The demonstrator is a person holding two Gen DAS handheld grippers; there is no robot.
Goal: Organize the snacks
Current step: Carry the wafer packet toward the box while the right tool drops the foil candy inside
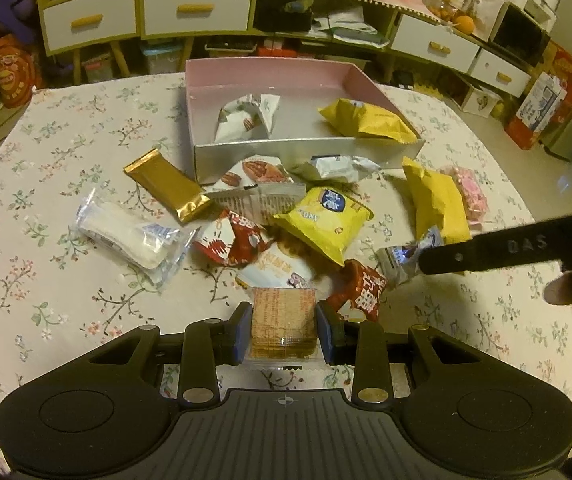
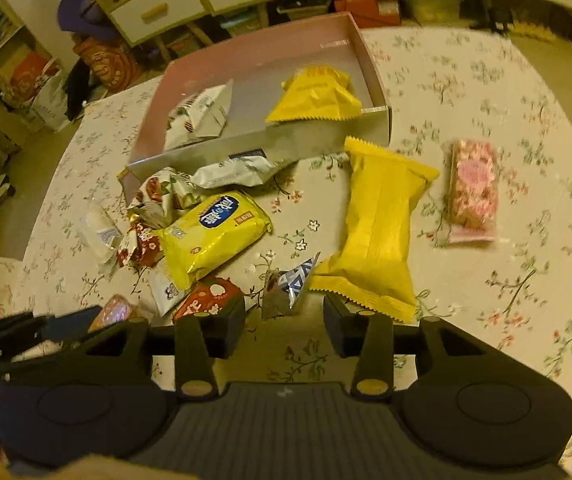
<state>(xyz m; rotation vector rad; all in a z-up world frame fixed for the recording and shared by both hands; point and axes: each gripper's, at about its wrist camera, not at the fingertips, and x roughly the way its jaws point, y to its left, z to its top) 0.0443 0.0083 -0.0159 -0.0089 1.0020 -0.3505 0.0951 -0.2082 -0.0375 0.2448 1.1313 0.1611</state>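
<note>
My left gripper (image 1: 284,334) is shut on a clear pack of tan crackers (image 1: 284,320), its blue pads pressing both sides. Just beyond it lies a heap of snack packs, with a yellow pack with a blue label (image 1: 324,220) on top. My right gripper (image 2: 284,320) stands open above the tablecloth. A small blue-and-silver packet (image 2: 292,284) lies just ahead of its fingertips, untouched. A large plain yellow pack (image 2: 380,232) lies to the right of that packet. The pink box (image 1: 206,92) at the back holds a white nut pack (image 1: 246,118) and a yellow pack (image 1: 366,120).
A gold bar (image 1: 166,186) and a clear white pack (image 1: 126,236) lie left of the heap. A pink pack (image 2: 472,192) lies alone at the right. The round table's flowered cloth (image 2: 506,100) shows bare to the right. Cabinets and clutter stand behind.
</note>
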